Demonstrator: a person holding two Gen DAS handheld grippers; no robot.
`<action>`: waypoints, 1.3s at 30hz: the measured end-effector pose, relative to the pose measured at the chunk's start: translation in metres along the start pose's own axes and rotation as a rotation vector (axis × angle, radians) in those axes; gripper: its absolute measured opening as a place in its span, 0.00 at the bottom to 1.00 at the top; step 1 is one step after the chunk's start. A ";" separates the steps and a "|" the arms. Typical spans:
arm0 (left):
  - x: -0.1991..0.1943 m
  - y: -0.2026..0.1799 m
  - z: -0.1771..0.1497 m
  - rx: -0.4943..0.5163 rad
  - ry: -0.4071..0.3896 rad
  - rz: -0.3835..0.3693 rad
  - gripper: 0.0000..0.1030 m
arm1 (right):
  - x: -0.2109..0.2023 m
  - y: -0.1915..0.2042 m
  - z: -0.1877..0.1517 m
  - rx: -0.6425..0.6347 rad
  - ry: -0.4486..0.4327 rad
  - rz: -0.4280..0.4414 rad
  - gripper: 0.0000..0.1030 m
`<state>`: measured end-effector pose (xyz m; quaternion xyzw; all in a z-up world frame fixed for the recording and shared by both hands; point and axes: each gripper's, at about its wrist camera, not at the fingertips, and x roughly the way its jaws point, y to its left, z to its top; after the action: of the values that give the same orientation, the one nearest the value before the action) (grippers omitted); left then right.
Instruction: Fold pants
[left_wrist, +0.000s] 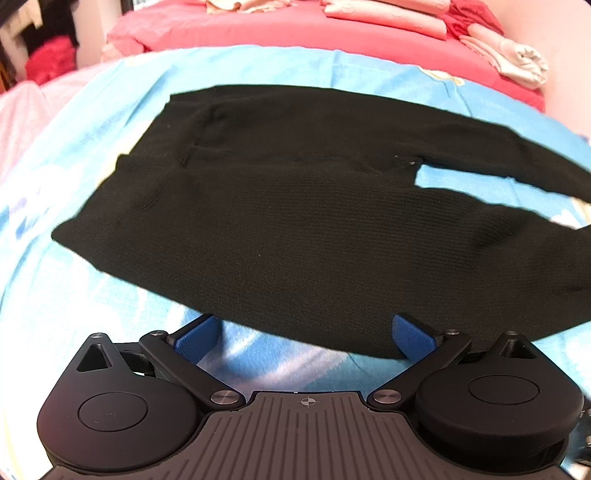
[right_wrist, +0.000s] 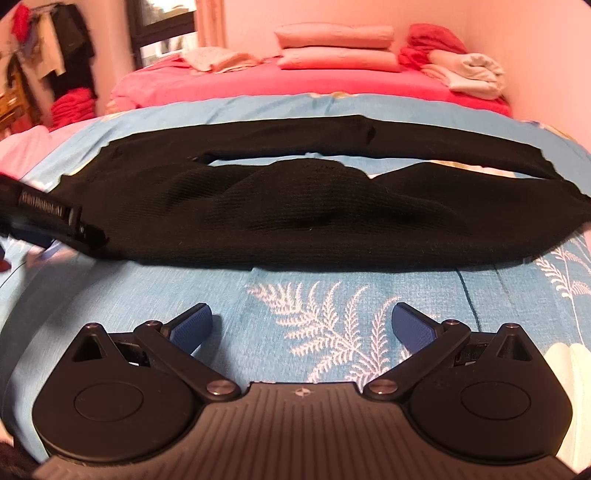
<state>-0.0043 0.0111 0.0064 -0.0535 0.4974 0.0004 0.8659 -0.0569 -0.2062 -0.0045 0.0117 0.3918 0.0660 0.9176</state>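
Note:
Black knit pants (left_wrist: 295, 221) lie spread flat on a light blue bedspread (left_wrist: 110, 295), waist to the left and legs running off to the right. My left gripper (left_wrist: 304, 334) is open at the pants' near edge, its blue pads (left_wrist: 195, 338) just short of the cloth. In the right wrist view the same pants (right_wrist: 314, 218) stretch across the bed with a gap between the two legs. My right gripper (right_wrist: 302, 325) is open over the fern-printed spread (right_wrist: 332, 325), a little short of the near leg. The left gripper's body (right_wrist: 51, 218) shows at the left edge, by the pants.
Behind the blue spread lies a pink-red quilt (right_wrist: 295, 83) with folded pillows (right_wrist: 336, 50) and piled clothes (right_wrist: 465, 70) against the wall. Dark and red garments (right_wrist: 70, 74) hang and pile at the far left beside a window.

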 end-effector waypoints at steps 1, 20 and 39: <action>-0.005 0.004 0.002 -0.024 0.001 -0.041 1.00 | -0.001 -0.004 0.002 -0.014 0.016 0.026 1.00; 0.031 0.006 0.021 0.012 -0.110 -0.040 1.00 | 0.016 -0.304 0.060 0.715 -0.208 -0.222 0.61; 0.035 -0.005 0.029 0.073 -0.118 -0.012 1.00 | -0.033 -0.336 0.006 0.882 -0.324 -0.328 0.39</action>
<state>0.0382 0.0071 -0.0088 -0.0249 0.4449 -0.0198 0.8950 -0.0369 -0.5434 -0.0013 0.3468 0.2316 -0.2538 0.8727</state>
